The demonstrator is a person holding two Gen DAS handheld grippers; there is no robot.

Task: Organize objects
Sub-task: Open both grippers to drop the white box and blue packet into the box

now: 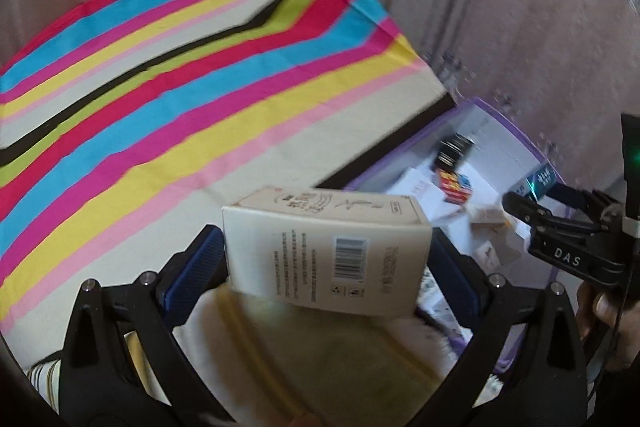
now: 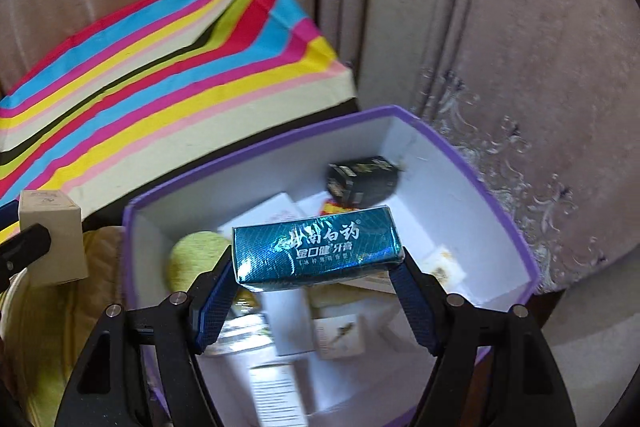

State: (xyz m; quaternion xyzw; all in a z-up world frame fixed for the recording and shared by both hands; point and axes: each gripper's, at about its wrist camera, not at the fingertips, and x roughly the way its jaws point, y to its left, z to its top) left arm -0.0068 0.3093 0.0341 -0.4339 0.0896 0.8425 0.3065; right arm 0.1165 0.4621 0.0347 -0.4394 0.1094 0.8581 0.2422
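beside the striped cloth (image 1: 200,87), my left gripper (image 1: 328,259) clamps a light, stiff cream carton (image 1: 328,259) by its ends; my right gripper (image 2: 316,267) grips a crushable teal foil toothpaste box (image 2: 316,251) over the purple-rimmed bin (image 2: 460,163).

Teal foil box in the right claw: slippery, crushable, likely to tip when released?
The teal box looks glossy and foil-wrapped, so probably slick against the pads. It is shut in the right claw by its ends, and a lower corner looks dented, so likely thin card that crushes easily. Dropped into the purple bin, it would probably land tilted on the uneven packages.
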